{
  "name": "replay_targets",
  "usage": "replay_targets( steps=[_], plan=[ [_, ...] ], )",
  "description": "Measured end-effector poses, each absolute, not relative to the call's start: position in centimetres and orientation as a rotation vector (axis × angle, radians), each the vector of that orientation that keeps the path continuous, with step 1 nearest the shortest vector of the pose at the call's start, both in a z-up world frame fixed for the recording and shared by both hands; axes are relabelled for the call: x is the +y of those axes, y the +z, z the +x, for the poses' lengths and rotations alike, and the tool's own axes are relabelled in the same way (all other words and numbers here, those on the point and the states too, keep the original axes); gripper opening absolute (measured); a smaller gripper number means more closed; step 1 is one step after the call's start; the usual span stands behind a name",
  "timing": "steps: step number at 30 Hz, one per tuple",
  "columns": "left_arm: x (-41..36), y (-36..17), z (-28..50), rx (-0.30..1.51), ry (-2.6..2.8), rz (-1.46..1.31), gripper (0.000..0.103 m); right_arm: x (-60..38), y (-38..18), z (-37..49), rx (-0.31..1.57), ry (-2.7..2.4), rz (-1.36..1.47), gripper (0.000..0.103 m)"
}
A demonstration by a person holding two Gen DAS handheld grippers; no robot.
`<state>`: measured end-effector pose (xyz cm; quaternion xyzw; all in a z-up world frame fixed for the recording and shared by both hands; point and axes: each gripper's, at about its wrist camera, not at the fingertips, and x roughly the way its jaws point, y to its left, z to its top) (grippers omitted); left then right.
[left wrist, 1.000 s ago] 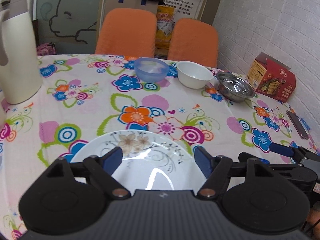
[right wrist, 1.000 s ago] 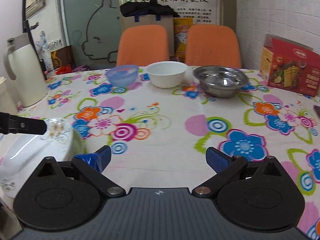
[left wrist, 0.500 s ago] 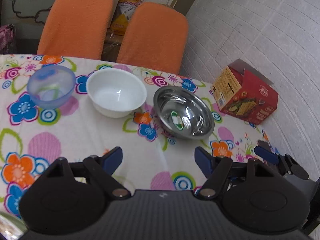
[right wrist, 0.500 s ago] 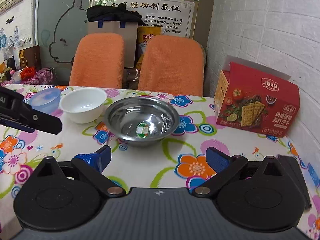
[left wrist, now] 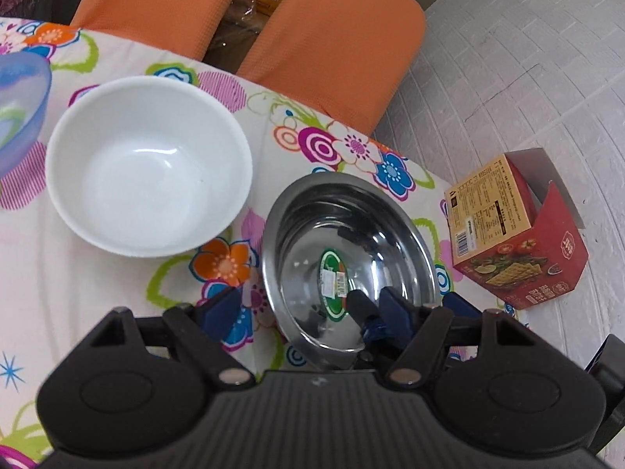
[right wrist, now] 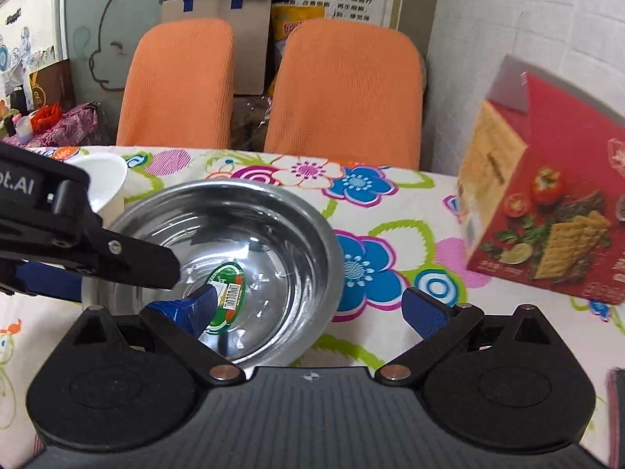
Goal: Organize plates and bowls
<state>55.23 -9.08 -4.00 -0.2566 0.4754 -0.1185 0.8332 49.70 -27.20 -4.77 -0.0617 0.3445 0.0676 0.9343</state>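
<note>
Straddling the near rim of the steel bowl (right wrist: 234, 258), the right claw (right wrist: 308, 305) is spread wide, one blue finger down inside over the sticker and the other outside on the tabletop (right wrist: 390, 211), not yet pinching anything. The left claw (left wrist: 312, 312) is also spread, hanging just above the same bowl's left side, its arm crossing close to the right one, so the likeliest trouble is the two tools knocking together. A thin, slick metal rim could also slip or tip the bowl when squeezed. The white bowl (left wrist: 148, 164) sits just beside it and the blue bowl (left wrist: 19, 109) farther left, leaving little slack that way. The cracker box (right wrist: 547, 211) stands near on the right, with the tabletop's far edge close behind.
</note>
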Motion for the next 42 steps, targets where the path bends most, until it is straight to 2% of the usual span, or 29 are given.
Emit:
replay_targets(
  steps=[2,6,11,17,27,32,42],
  plan=[
    [-9.4,-4.6,55.9,1.034,-0.234,-0.548,0.068,-27.2,-5.3,50.2,0.712,0.163,-0.101,0.088],
    [-9.8,-4.4,56.8,1.039,-0.235,-0.485,0.046,-27.3,-5.9,50.7,0.726,0.190,-0.055,0.087],
    [-10.1,-4.5,57.0,1.043,-0.257,-0.438,0.038,-26.7,-5.6,50.0,0.731,0.208,-0.064,0.086],
    [-11.4,-4.2,55.3,1.069,-0.318,-0.344,0.037,-25.7,-5.1,48.0,0.763,0.279,-0.055,0.088],
    [-10.4,-3.4,49.7,1.132,-0.338,-0.375,0.037,-24.9,-3.4,42.1,0.785,0.251,0.009,0.089],
    [-9.0,-2.2,45.4,1.137,-0.361,-0.356,0.037,-24.1,-3.1,38.5,0.807,0.252,0.036,0.090],
    [-3.2,-1.6,35.0,1.088,-0.330,-0.289,0.039,-18.3,-2.4,28.5,0.726,0.327,-0.007,0.090]
  ],
)
